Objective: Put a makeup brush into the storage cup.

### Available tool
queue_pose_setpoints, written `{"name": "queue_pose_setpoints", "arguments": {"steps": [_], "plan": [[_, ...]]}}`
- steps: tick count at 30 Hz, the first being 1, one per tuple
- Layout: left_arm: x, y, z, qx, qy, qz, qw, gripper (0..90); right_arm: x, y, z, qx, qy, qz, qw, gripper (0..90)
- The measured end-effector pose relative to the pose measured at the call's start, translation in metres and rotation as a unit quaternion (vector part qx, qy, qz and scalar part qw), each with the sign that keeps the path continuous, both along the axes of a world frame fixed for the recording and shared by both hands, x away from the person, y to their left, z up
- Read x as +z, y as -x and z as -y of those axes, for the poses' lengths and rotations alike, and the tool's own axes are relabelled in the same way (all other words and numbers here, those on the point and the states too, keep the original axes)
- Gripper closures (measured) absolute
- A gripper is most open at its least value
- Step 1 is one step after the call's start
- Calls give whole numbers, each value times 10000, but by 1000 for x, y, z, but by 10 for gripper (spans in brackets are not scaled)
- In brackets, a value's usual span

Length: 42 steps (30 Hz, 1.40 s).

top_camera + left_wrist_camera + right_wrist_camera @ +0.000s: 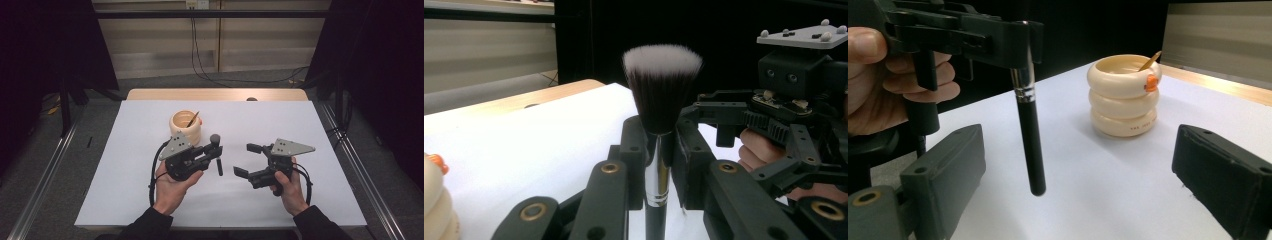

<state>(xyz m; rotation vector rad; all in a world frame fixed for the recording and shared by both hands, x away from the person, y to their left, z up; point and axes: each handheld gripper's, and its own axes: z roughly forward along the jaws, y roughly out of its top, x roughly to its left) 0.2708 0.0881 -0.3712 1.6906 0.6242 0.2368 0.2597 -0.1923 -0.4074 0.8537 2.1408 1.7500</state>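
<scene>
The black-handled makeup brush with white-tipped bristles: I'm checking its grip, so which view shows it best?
The left gripper view: the black-handled makeup brush stands upright, clamped at its ferrule. The right gripper view shows the handle hanging; the high view shows it small.

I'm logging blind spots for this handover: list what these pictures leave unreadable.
- Cream holder: its inside is hidden by its own rim in the right gripper view; the stick's lower part is unseen.
- Small print on the holder: too small to read.
- Brush: handle end cut off by the bottom edge in the left gripper view.

One makeup brush [216, 150], one cream holder [186, 126], two claws
</scene>
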Motion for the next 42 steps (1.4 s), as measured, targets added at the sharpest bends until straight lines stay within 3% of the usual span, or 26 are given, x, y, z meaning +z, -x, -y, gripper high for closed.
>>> {"name": "queue_pose_setpoints", "arguments": {"steps": [5,9,14,18,24,31,33,34,36,37,40,42], "plan": [[1,0,-6,64,2,40,10000,776,-1,0,1,-288,202,-26,9994,52],[3,-2,-12,53,19,81,10000,776,-1,1,5,-422,130,127,9989,36],[7,-3,-19,169,-108,111,9997,776,1,4,12,-619,127,301,9975,33],[9,-5,-24,148,-19,140,9998,776,1,9,18,-676,93,366,9970,31],[12,-8,-30,269,-52,133,9995,776,1,13,28,-771,106,441,9960,30],[14,-12,-37,302,47,133,9994,776,-1,21,43,-942,203,387,9946,18],[16,-13,-40,418,-47,143,9990,776,0,25,48,-1093,244,429,9928,14],[16,-13,-39,408,76,131,9991,776,0,26,52,-1096,244,418,9928,14],[18,-13,-41,475,-76,163,9987,776,0,30,58,-1219,190,458,9913,7],[17,-14,-41,429,6,163,9989,776,-1,31,61,-1214,184,431,9915,5],[20,-15,-46,559,-69,172,9983,776,-4,38,67,-1298,278,482,9900,0],[21,-17,-50,511,-55,230,9984,776,-5,45,72,-1335,285,438,9897,0]]}}
